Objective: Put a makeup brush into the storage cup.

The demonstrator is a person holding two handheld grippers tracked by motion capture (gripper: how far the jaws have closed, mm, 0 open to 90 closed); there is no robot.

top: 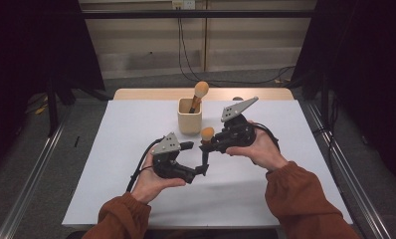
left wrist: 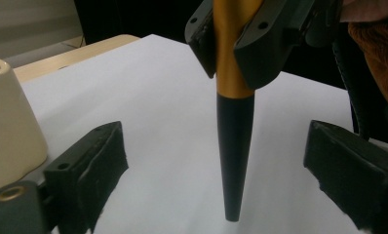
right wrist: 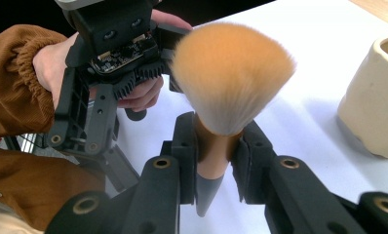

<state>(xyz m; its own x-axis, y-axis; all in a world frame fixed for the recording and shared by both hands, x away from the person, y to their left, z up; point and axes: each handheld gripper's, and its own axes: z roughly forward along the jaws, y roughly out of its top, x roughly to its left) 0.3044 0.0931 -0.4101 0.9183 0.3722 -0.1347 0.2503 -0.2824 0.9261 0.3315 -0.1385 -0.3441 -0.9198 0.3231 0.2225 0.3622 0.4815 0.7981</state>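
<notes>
The makeup brush (top: 205, 142) stands nearly upright just above the white desk (top: 111, 164), a little toward 7 o'clock from the cream cup (top: 189, 118). Its orange bristle head is up and its dark tapered handle points down. In the high view the gold ferrule is covered by the right tool (top: 209, 144), and whether the handle tip meets the desk cannot be made out. In the right gripper view the bristle head (right wrist: 231, 73) blocks much of what lies beyond, and the handle end is out of focus. The right tool is clamped on the brush at the ferrule, with one pad on each side. The right hand (top: 258, 147) comes in from 5 o'clock, tilted toward the left.

The left tool (top: 195, 158) reaches in from 8 o'clock, low and roughly level. Its jaws stand apart on both sides of the dark handle (left wrist: 235, 156) without touching it. The left hand (top: 153, 181) cups it from below.

A second brush (top: 198, 95) leans in the cup, its lower part hidden inside.
</notes>
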